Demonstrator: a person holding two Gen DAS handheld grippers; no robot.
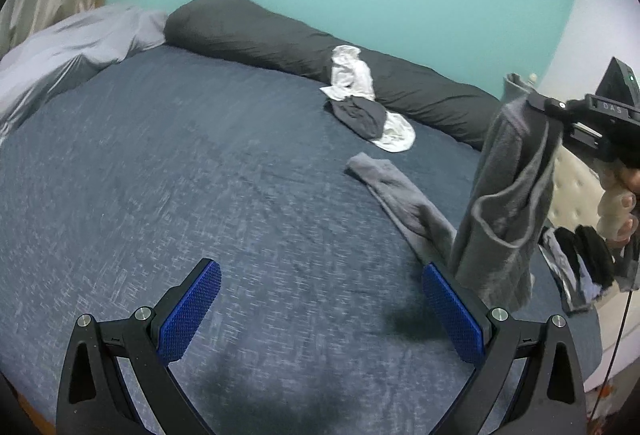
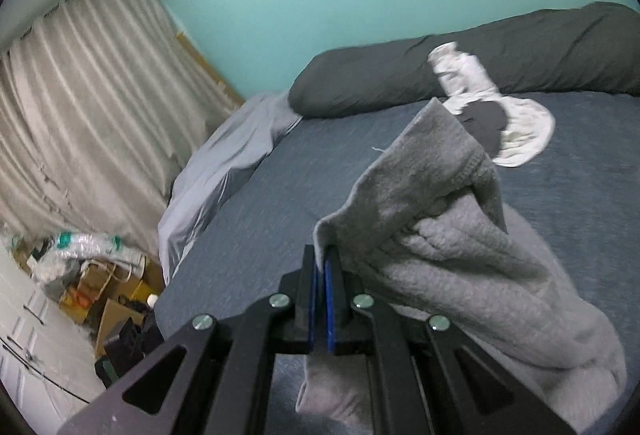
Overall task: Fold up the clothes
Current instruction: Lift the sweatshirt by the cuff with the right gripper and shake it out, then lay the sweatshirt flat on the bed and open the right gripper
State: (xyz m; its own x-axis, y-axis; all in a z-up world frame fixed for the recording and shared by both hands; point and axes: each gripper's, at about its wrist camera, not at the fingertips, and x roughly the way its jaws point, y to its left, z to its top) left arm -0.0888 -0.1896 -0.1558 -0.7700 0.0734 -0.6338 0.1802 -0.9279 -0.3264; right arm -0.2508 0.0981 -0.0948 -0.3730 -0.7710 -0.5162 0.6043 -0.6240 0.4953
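Both wrist views look down along their tools, sharing the bed (image 1: 200,175) and dark bolster (image 2: 520,47).

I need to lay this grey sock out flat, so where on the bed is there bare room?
The widest bare patch of the blue bedspread lies between the crumpled light sheet, the dark long pillow and the open left tongs. It is crowded toward the right: the other grey sock and the white and dark clothes heap.
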